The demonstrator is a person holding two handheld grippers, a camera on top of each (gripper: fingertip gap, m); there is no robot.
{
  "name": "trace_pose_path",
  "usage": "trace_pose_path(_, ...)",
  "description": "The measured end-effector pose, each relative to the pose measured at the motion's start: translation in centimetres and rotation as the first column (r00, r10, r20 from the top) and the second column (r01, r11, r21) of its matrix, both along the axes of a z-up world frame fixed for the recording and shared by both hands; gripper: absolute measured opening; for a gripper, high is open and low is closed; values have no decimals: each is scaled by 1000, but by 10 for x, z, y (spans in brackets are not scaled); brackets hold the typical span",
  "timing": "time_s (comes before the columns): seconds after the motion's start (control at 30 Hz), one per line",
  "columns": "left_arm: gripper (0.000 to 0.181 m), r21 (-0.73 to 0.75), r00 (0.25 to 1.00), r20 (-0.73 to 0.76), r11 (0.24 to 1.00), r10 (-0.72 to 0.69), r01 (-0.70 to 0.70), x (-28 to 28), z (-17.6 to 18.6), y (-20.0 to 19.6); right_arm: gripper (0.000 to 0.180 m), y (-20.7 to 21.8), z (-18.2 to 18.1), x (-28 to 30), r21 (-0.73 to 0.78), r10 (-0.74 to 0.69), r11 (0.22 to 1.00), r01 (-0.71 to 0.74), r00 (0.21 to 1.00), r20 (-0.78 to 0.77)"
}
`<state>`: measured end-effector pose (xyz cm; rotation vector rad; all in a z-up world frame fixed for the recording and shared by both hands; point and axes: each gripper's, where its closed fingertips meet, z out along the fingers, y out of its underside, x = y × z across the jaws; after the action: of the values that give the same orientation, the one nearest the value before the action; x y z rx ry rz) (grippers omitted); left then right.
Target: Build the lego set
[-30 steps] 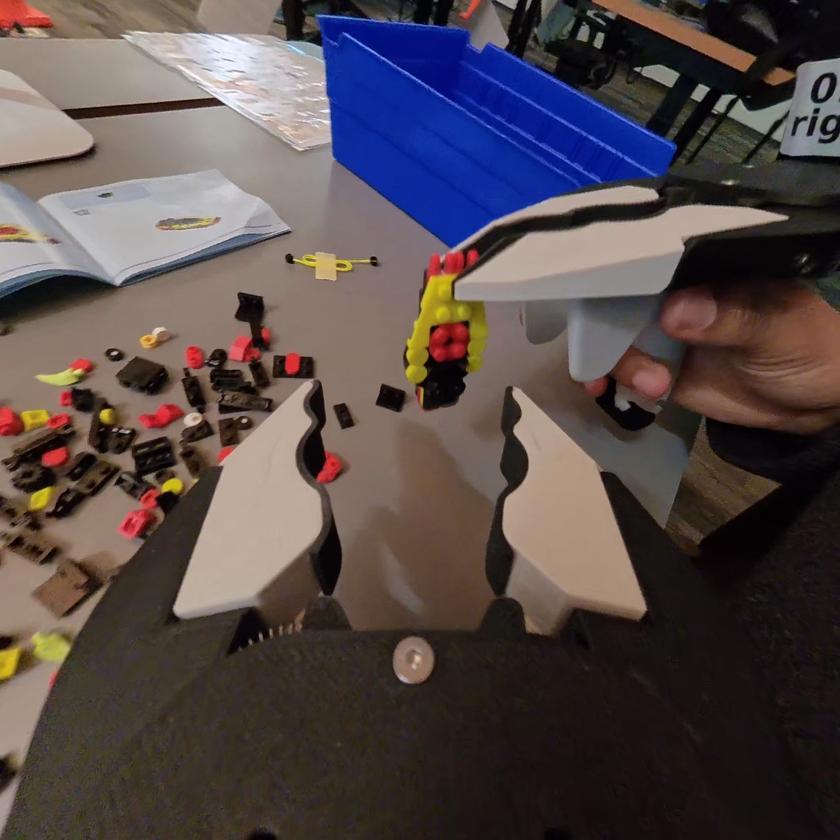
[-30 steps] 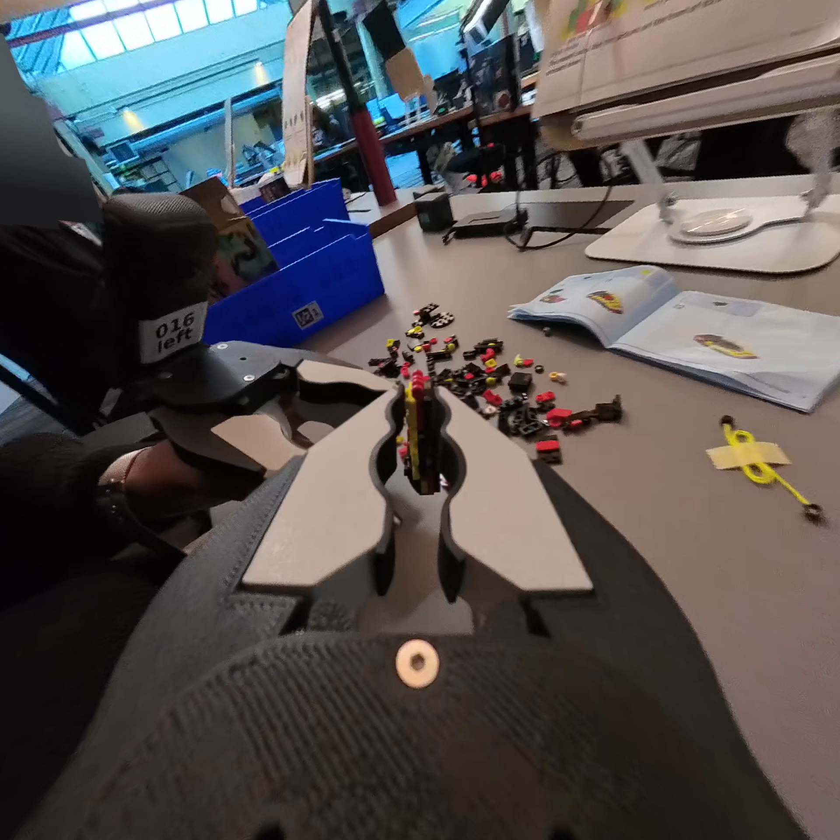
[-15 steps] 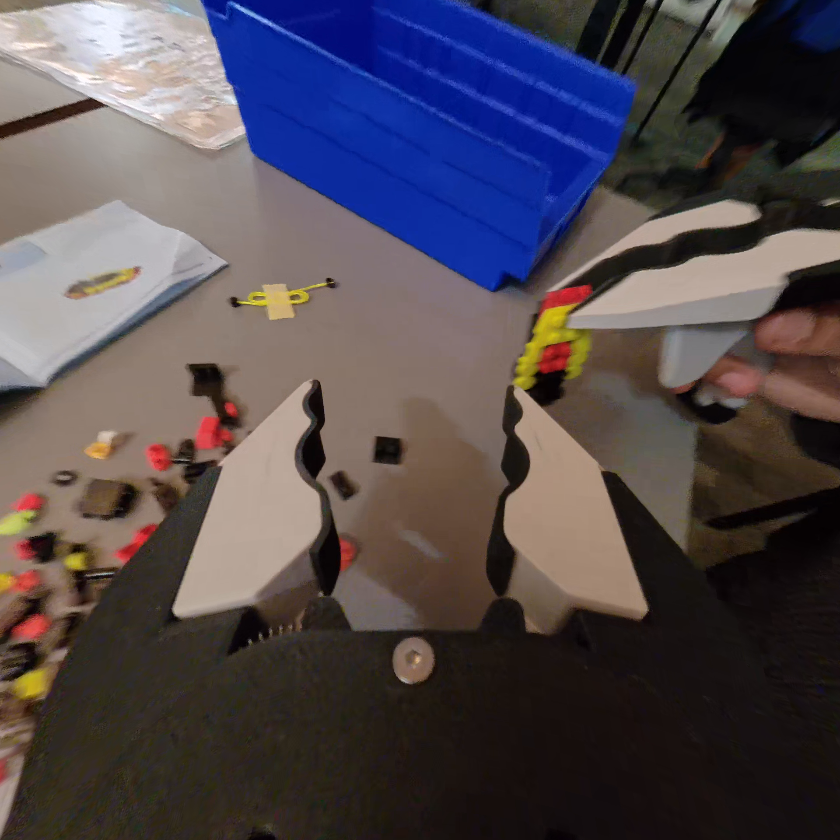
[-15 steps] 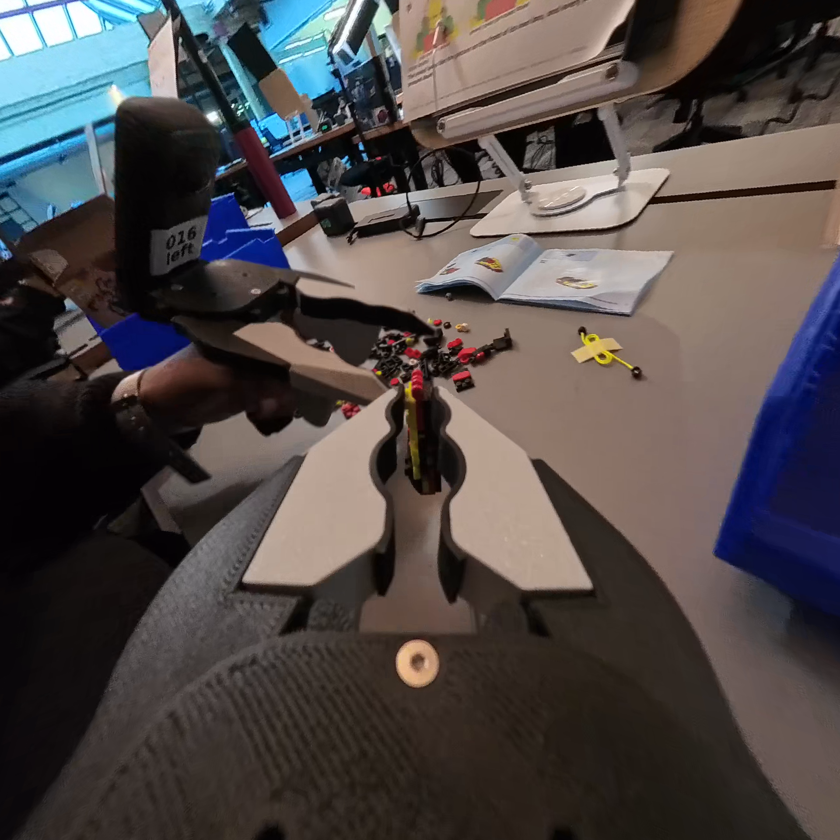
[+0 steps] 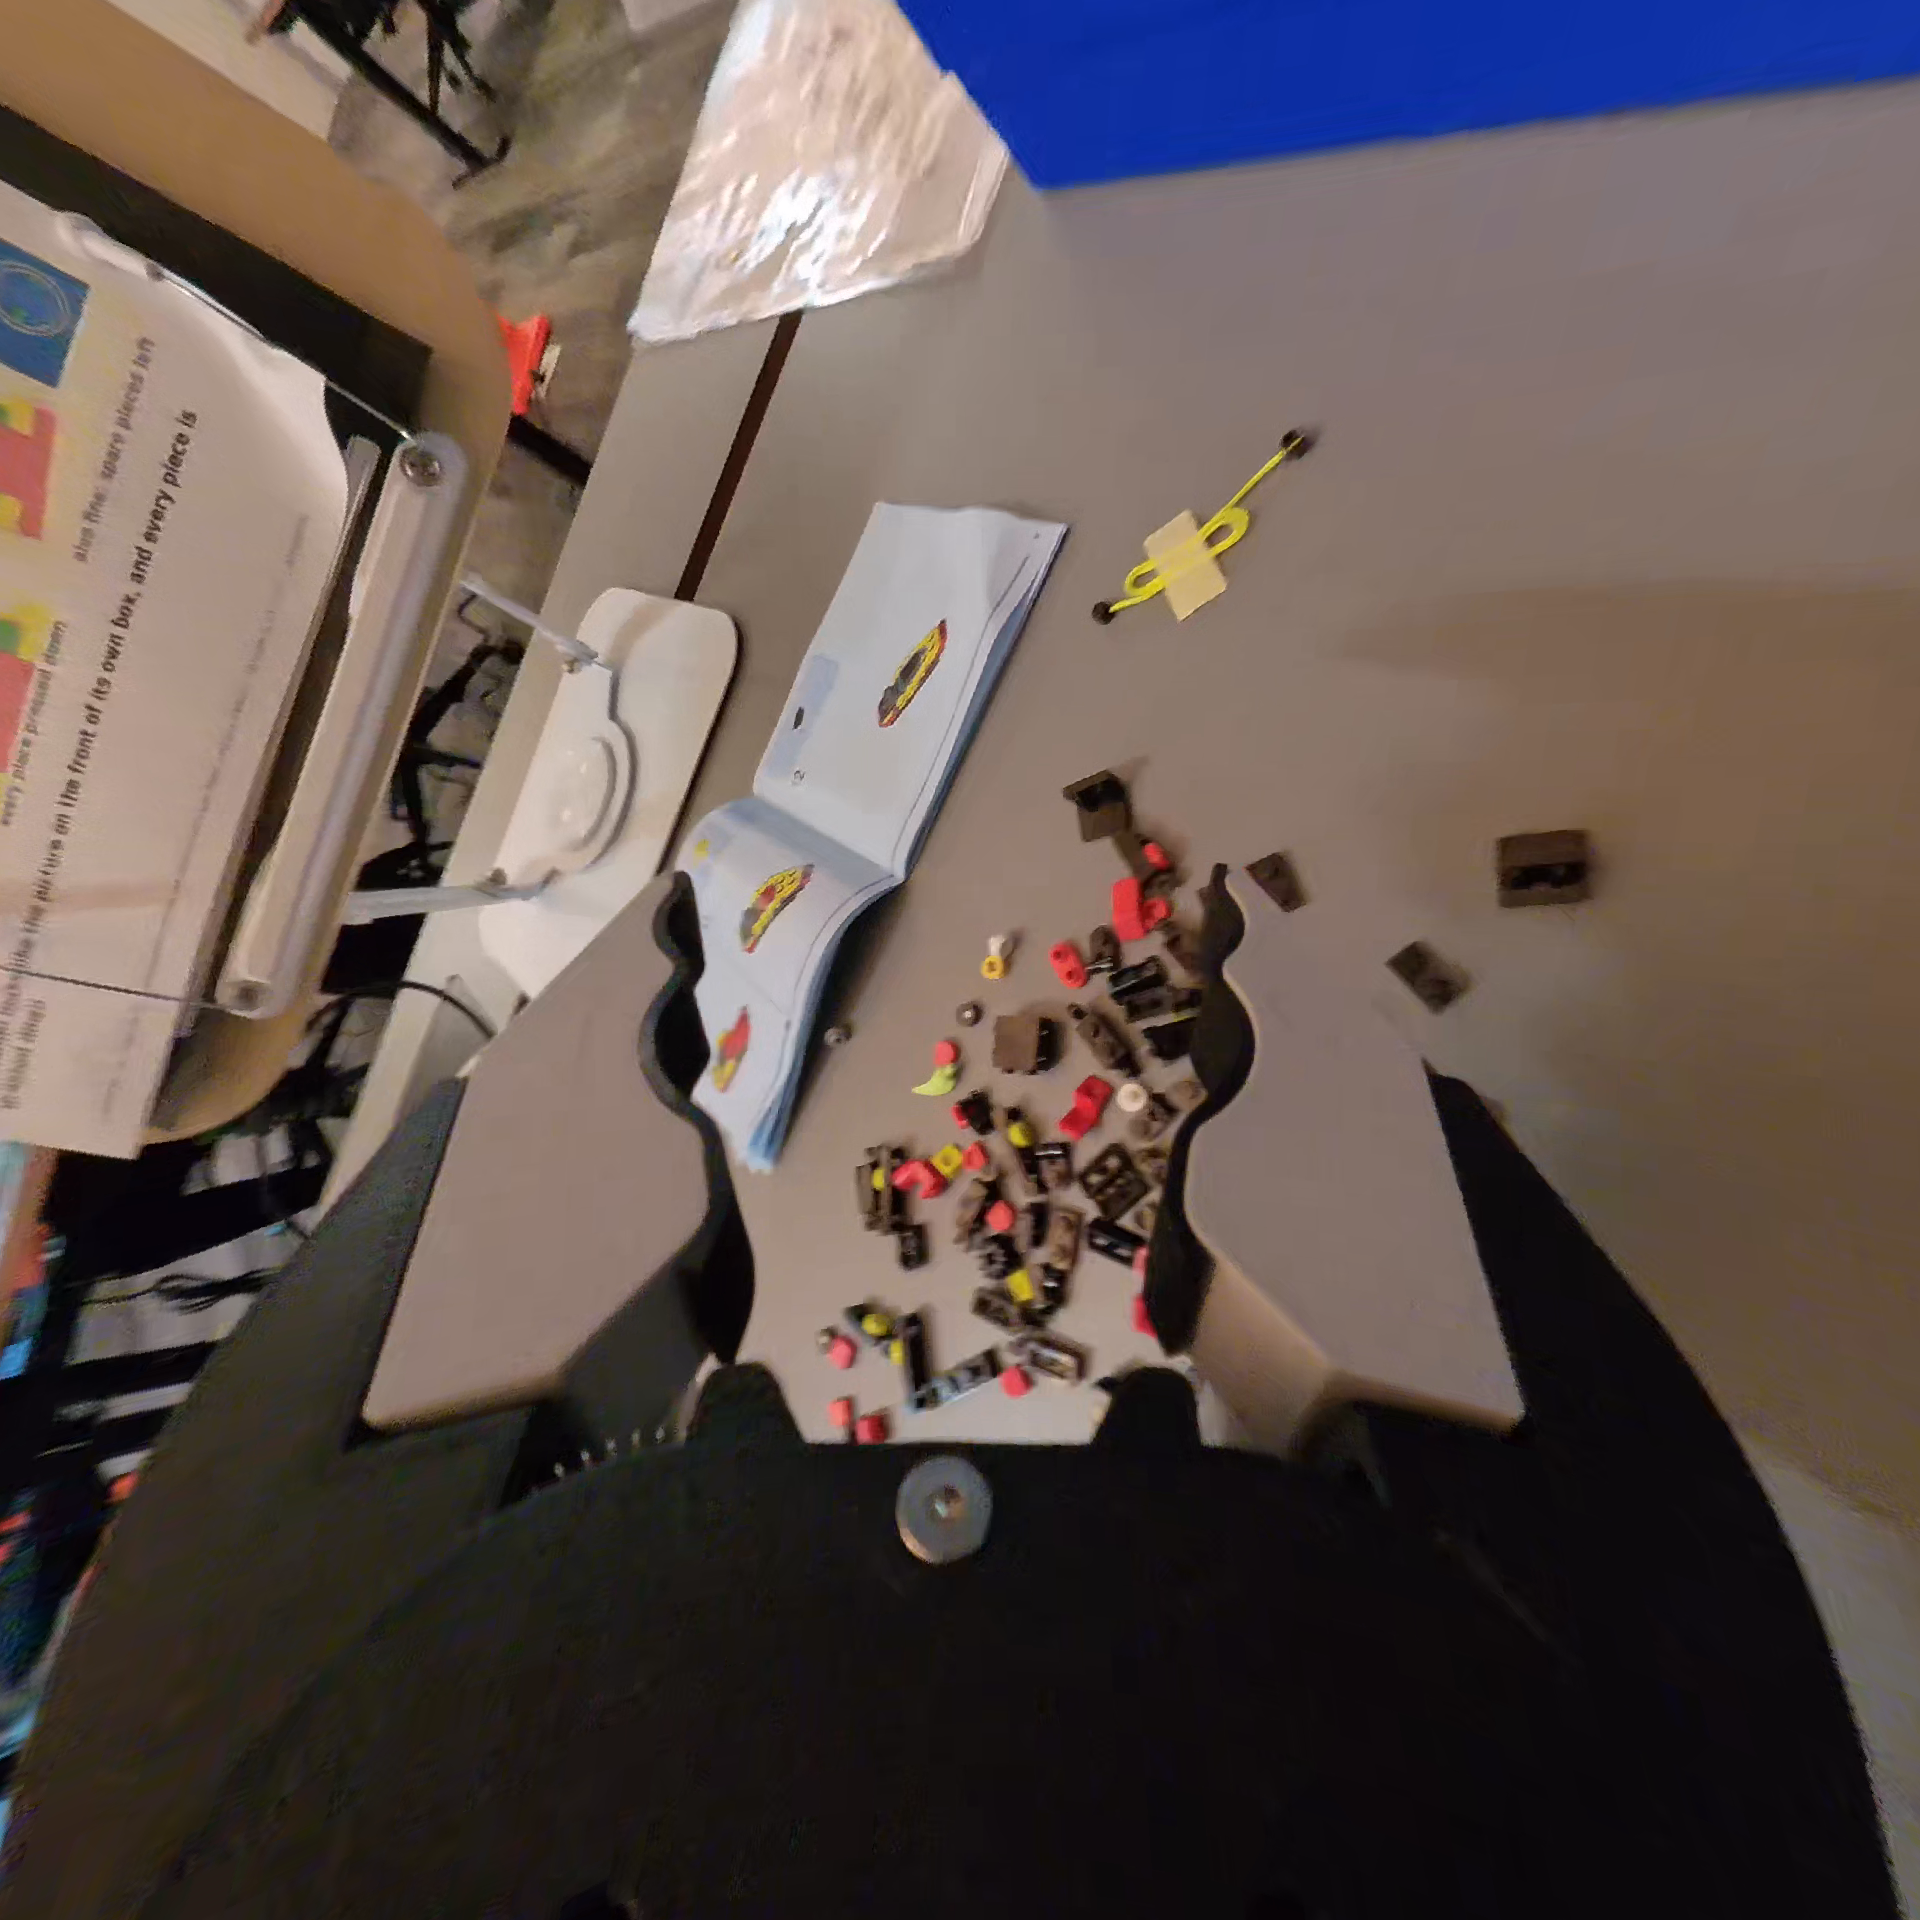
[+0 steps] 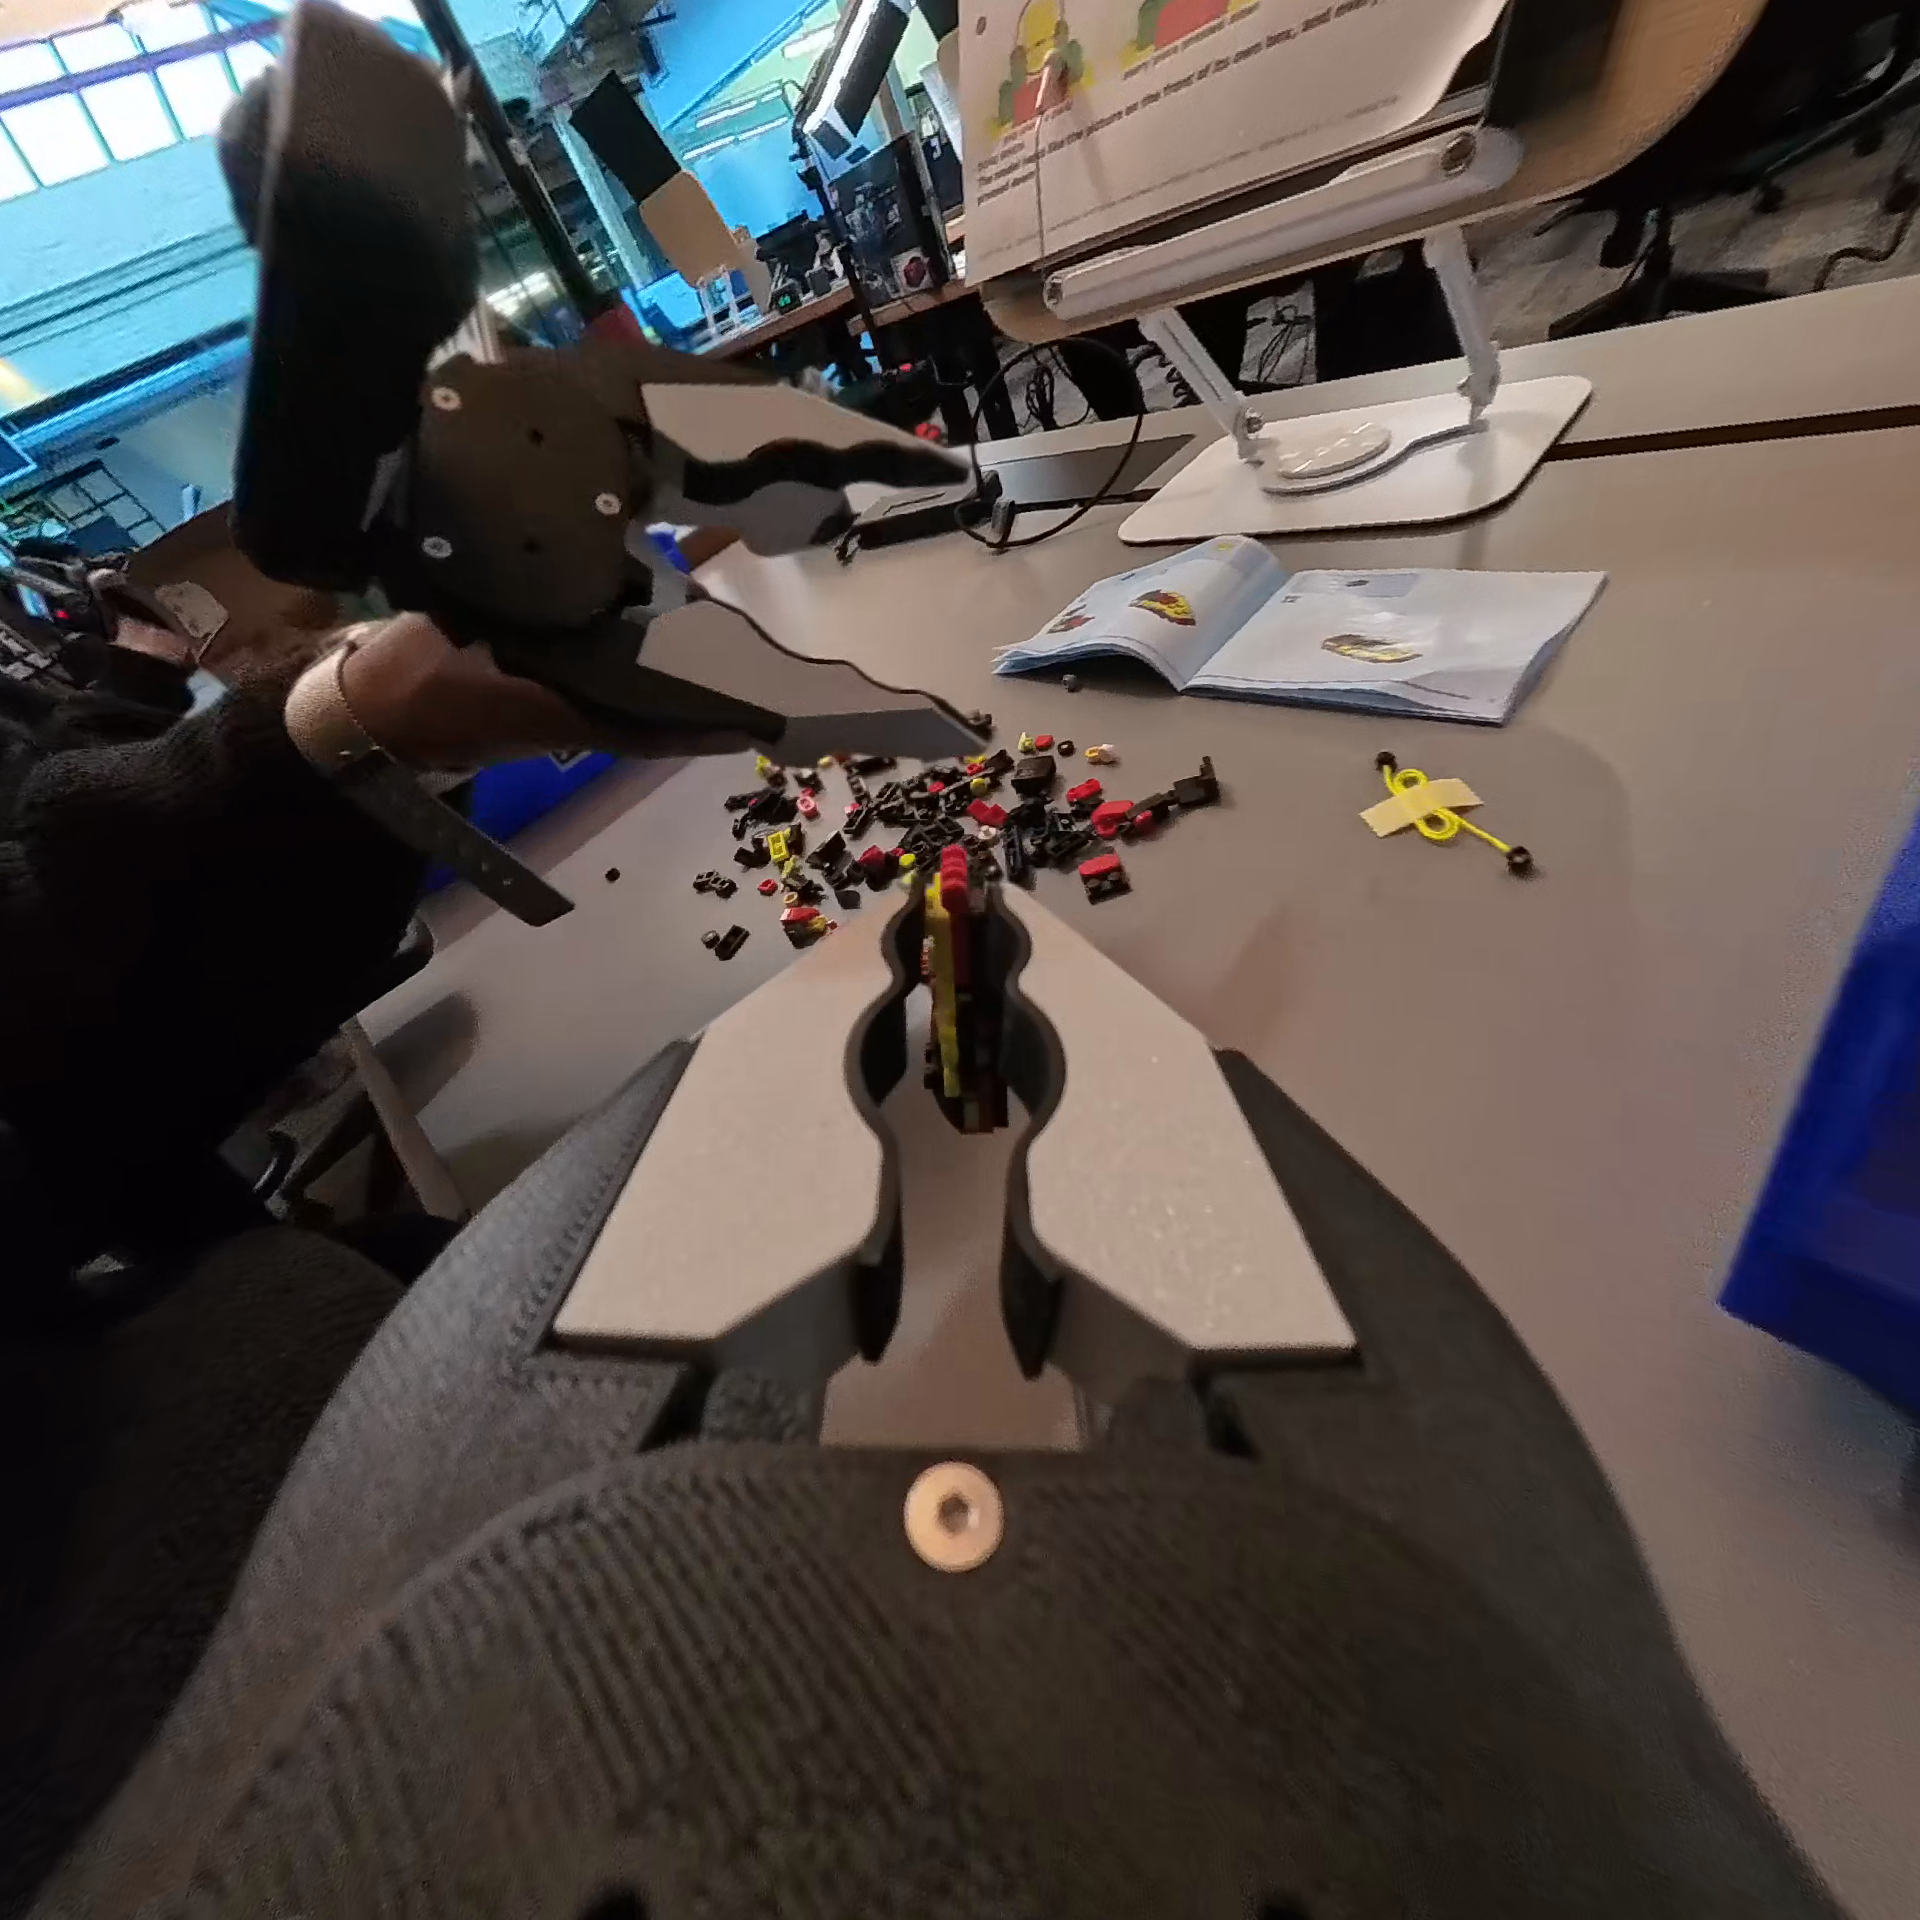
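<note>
My right gripper (image 6: 951, 904) is shut on the partly built model (image 6: 951, 977), a thin stack of yellow, red and black bricks held on edge above the table. My left gripper (image 5: 945, 883) is open and empty, rolled onto its side, hovering over the pile of loose pieces (image 5: 1039, 1164). In the right wrist view the left gripper (image 6: 971, 603) hangs above the left part of the pile (image 6: 935, 821), one finger over the other. The open instruction booklet (image 5: 883, 748) lies beyond the pile and also shows in the right wrist view (image 6: 1299, 644).
A yellow tie under tape (image 6: 1423, 816) lies right of the pile. A blue bin (image 6: 1849, 1143) stands at the right. A stand's white base (image 6: 1351, 457) with a printed sheet sits at the back. A crumpled plastic bag (image 5: 821, 197) lies beside the bin (image 5: 1455, 73).
My left gripper has swung away from the right gripper, rolled onto its side and now faces the pile and booklet. The right gripper still holds the model and turned slightly toward the pile.
</note>
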<state>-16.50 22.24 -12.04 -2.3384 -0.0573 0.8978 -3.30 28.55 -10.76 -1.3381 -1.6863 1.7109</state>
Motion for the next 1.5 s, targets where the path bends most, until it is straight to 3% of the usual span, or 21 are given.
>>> trace_pose_path(0.2,92,152,982,191,988,-7,-23,27,-17,-9,9,-15,-1,-10,-6,56,998,-56,998,7)
trace_pose_path(0.37,97,264,914,400,963,-70,-42,60,-36,0,9,-25,2,-21,-16,89,996,-89,996,-10)
trace_pose_path(0.67,97,348,871,484,932,-84,-104,108,-42,1,9,-58,14,-41,-94,202,974,-205,979,-38)
trace_pose_path(0.9,100,350,845,534,916,-22,-197,113,-51,-2,9,-98,8,-40,-95,358,929,-357,934,-2)
trace_pose_path(1.27,77,401,848,529,868,42,-294,93,-46,-20,9,-95,7,-48,-158,347,927,-339,938,26)
trace_pose_path(1.5,88,425,821,567,878,-69,-220,109,-47,0,9,-87,4,-43,-156,323,937,-313,946,40)
